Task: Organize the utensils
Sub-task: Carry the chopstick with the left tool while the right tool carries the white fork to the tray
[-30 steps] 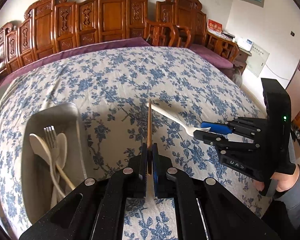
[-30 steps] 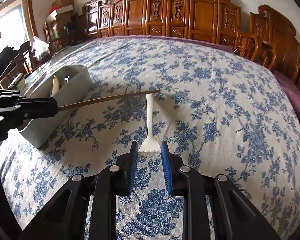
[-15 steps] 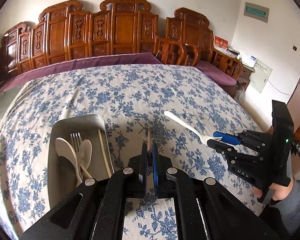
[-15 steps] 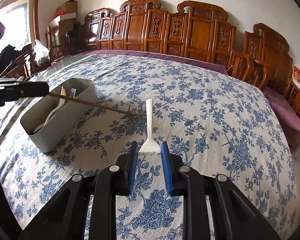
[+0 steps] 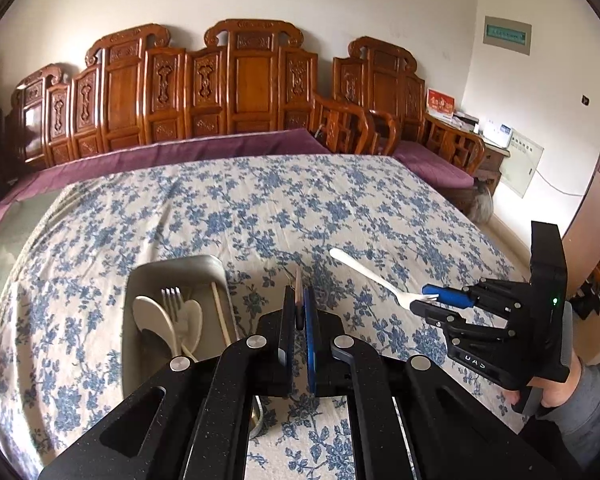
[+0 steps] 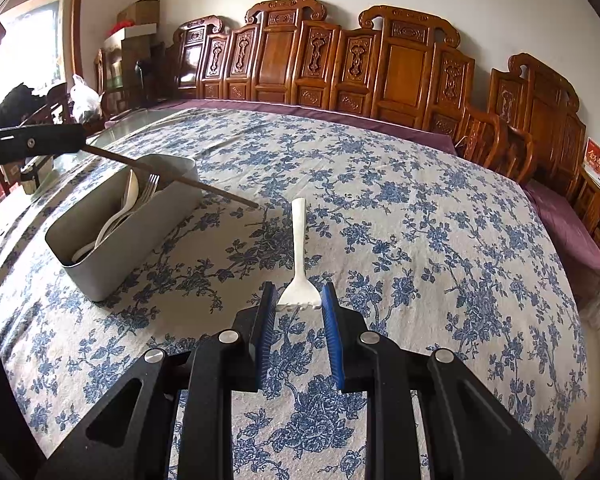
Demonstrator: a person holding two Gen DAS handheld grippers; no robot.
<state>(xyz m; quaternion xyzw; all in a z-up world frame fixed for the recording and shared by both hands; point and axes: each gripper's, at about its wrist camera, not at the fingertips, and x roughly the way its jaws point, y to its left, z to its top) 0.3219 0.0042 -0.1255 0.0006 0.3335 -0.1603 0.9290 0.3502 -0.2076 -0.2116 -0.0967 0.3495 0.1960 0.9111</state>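
Above a table (image 6: 440,240) draped in blue-flowered cloth, the left gripper (image 5: 299,304) is clamped on a brown chopstick (image 6: 172,178), held angled downward over the near rim of a grey bin (image 6: 136,236) holding spoons (image 5: 156,320) and a fork (image 5: 172,300). To its right, the right gripper (image 6: 299,304), gripped from behind by a hand (image 5: 556,396) in a grey sleeve, tilts down toward the cloth and is clamped on the tined head of a white plastic fork (image 6: 299,248), its handle pointing away toward the carved wooden chairs (image 6: 400,68).
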